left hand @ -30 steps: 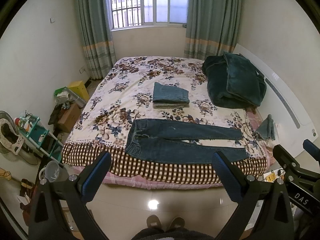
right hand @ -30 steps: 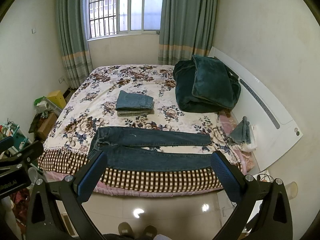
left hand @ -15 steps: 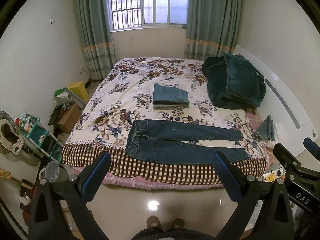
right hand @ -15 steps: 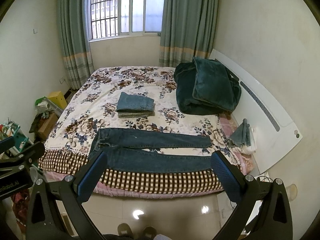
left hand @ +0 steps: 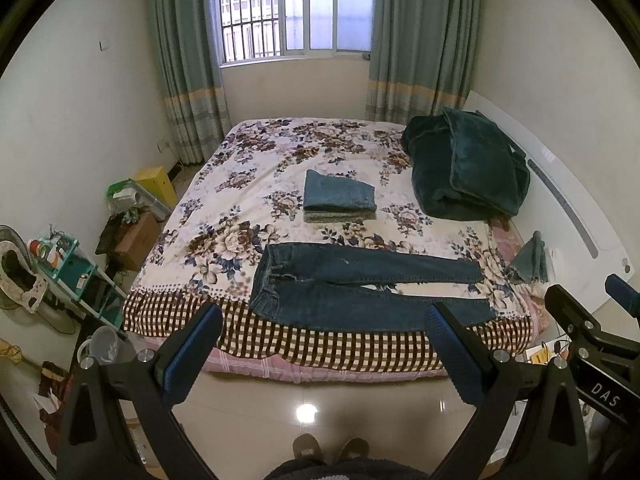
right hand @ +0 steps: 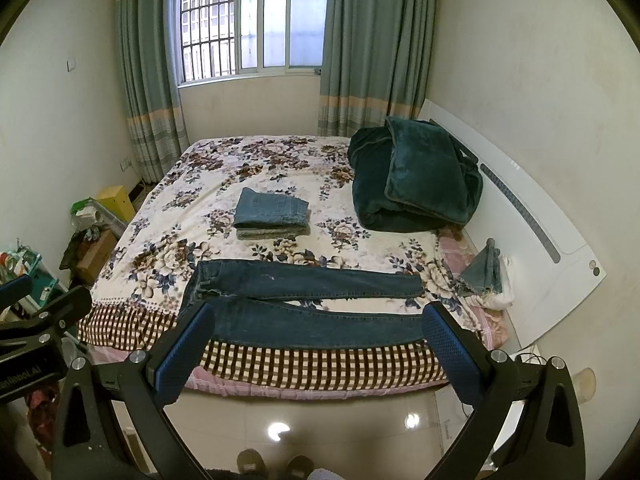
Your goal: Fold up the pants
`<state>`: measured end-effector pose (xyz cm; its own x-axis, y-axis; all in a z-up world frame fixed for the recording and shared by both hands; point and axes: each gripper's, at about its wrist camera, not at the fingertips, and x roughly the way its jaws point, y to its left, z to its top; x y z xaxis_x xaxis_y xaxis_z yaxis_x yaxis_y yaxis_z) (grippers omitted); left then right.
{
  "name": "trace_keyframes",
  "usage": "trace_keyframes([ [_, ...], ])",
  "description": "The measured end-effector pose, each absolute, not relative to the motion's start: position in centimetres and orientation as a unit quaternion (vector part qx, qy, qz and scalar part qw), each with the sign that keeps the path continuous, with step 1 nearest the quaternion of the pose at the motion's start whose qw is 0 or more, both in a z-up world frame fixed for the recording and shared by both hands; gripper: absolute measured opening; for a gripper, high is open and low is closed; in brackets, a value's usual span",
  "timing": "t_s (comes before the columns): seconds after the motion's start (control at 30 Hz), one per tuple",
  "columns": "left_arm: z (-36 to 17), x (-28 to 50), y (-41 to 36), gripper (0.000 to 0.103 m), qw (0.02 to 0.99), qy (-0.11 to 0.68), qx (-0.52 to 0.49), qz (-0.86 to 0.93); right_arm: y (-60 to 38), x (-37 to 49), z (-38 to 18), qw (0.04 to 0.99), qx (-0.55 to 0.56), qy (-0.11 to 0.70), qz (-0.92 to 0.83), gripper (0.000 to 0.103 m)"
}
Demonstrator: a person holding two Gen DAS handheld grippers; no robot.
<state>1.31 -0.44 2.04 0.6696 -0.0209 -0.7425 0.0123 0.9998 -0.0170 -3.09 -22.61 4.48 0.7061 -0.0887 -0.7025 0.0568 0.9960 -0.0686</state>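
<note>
Dark blue jeans point(left hand: 360, 288) lie flat along the near edge of the bed, waist to the left, legs to the right; they also show in the right wrist view point(right hand: 304, 304). My left gripper point(left hand: 322, 332) is open and empty, held above the floor short of the bed. My right gripper point(right hand: 316, 330) is open and empty too, at about the same distance. A stack of folded jeans point(left hand: 340, 196) sits mid-bed behind the flat pair and also shows in the right wrist view point(right hand: 274, 214).
A dark green blanket point(left hand: 464, 172) is piled by the white headboard point(left hand: 568, 216). A small denim piece point(left hand: 530, 260) lies at the right bed edge. Shelves, boxes and clutter point(left hand: 72, 264) stand along the left wall. Shiny tile floor point(left hand: 320, 408) lies before the bed.
Both views have shifted slightly, with the bed sitting a little lower in frame. Nothing on the bed has moved and both grippers remain open.
</note>
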Motion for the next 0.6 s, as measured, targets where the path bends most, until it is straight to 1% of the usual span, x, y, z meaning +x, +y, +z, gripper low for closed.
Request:
trace_keyframes([
  [0.6, 1.92, 0.91, 0.15, 0.103, 0.915, 0.402, -0.009, -0.003, -21.66, -2.86, 4.32, 0.926, -0.022, 0.376, -0.037, 0.103],
])
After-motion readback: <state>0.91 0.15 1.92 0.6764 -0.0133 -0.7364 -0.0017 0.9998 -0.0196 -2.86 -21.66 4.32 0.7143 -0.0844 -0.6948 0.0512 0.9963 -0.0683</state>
